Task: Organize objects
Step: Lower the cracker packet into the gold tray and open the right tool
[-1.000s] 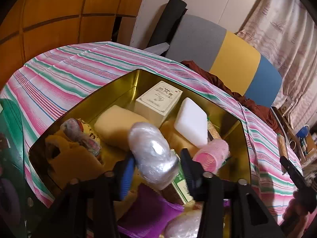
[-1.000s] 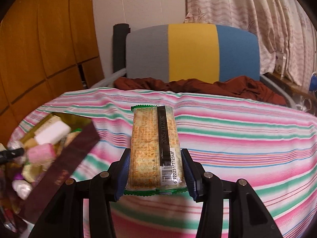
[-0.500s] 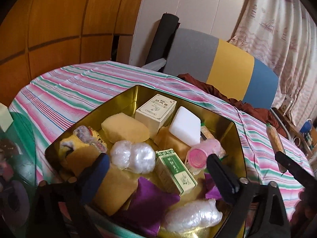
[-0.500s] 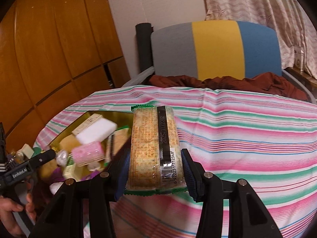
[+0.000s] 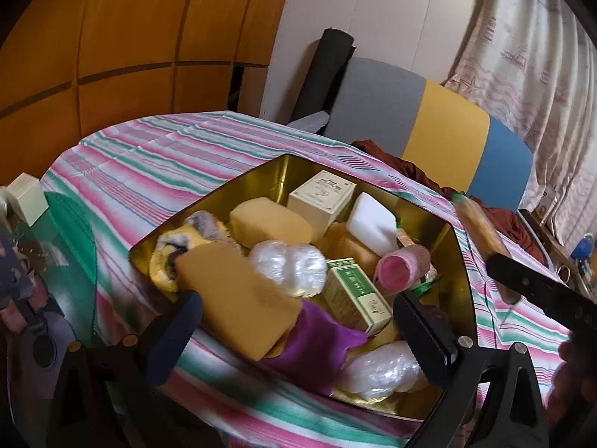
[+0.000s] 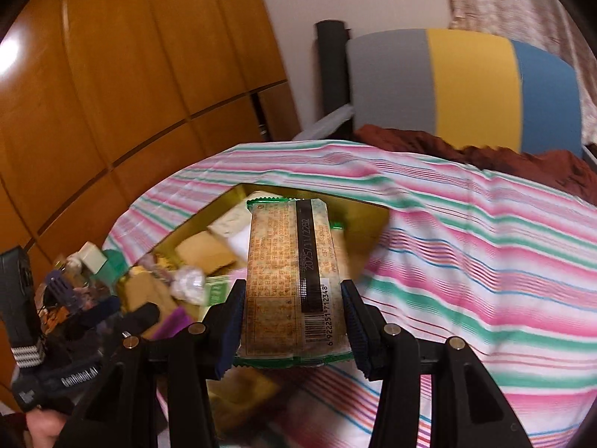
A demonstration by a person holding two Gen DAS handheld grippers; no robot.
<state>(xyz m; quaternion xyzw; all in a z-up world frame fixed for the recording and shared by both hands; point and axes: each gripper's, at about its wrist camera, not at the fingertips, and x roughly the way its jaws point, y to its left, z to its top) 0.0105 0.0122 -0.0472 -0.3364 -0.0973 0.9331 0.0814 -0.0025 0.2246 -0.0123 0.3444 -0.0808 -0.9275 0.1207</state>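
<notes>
A gold tin (image 5: 459, 261) on the striped tablecloth (image 5: 156, 156) holds sponges, small boxes, a pink roller and a silvery wrapped ball (image 5: 287, 265). My left gripper (image 5: 296, 310) hovers over the tin's near side, jaws open wide, nothing between its pads. My right gripper (image 6: 293, 291) is shut on a long cracker packet (image 6: 287, 261), held above the tin's (image 6: 365, 216) right part. The left wrist view catches that packet (image 5: 477, 224) coming in from the right.
A chair with a grey, yellow and blue back (image 5: 429, 112) stands behind the table, brown cloth (image 6: 485, 156) draped on its seat. Wood panelling (image 5: 112, 37) lies to the left. A small pale box (image 5: 26, 198) sits on a glass surface at the left edge.
The left jaws opened and let the silvery ball drop into the tin, then drew back. The right gripper carried the cracker packet leftward until it hung over the tin.
</notes>
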